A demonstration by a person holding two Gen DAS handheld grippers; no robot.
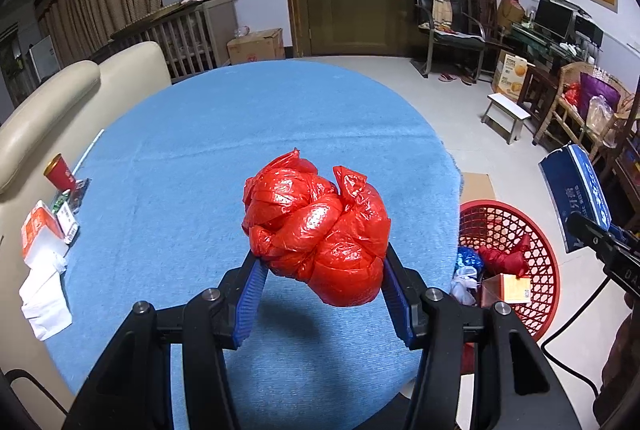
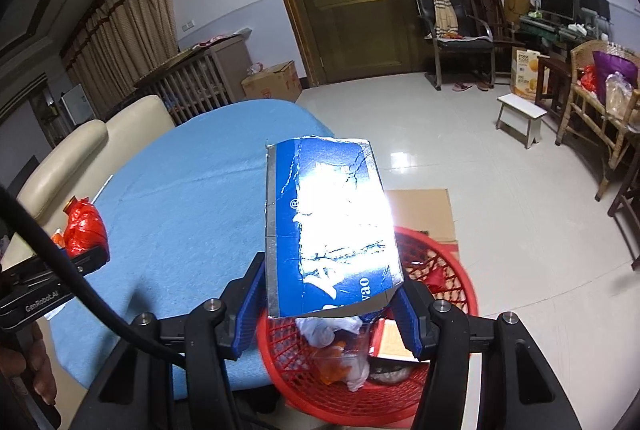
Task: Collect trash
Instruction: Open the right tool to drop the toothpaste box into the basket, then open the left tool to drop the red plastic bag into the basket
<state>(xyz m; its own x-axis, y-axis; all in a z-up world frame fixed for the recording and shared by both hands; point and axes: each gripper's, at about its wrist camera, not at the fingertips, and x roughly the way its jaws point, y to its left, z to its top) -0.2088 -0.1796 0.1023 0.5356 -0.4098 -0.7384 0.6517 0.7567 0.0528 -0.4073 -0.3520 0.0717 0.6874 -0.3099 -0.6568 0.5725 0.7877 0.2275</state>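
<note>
My left gripper [image 1: 322, 262] is shut on a knotted red plastic bag [image 1: 320, 230] and holds it above the blue tablecloth [image 1: 224, 134]. The bag also shows in the right wrist view [image 2: 82, 226]. My right gripper [image 2: 330, 286] is shut on a blue carton [image 2: 332, 226] and holds it above the red mesh basket [image 2: 456, 294], which stands on the floor beside the table. The basket [image 1: 516, 226] contains several pieces of trash. The carton also shows at the right of the left wrist view [image 1: 576, 194].
At the table's left edge lie a red paper cup [image 1: 60, 172], an orange-and-white box [image 1: 40, 232], small packs and white tissue [image 1: 44, 294]. A cream sofa [image 1: 52, 98] is behind them. A flat cardboard sheet [image 2: 424, 210] lies on the floor by the basket.
</note>
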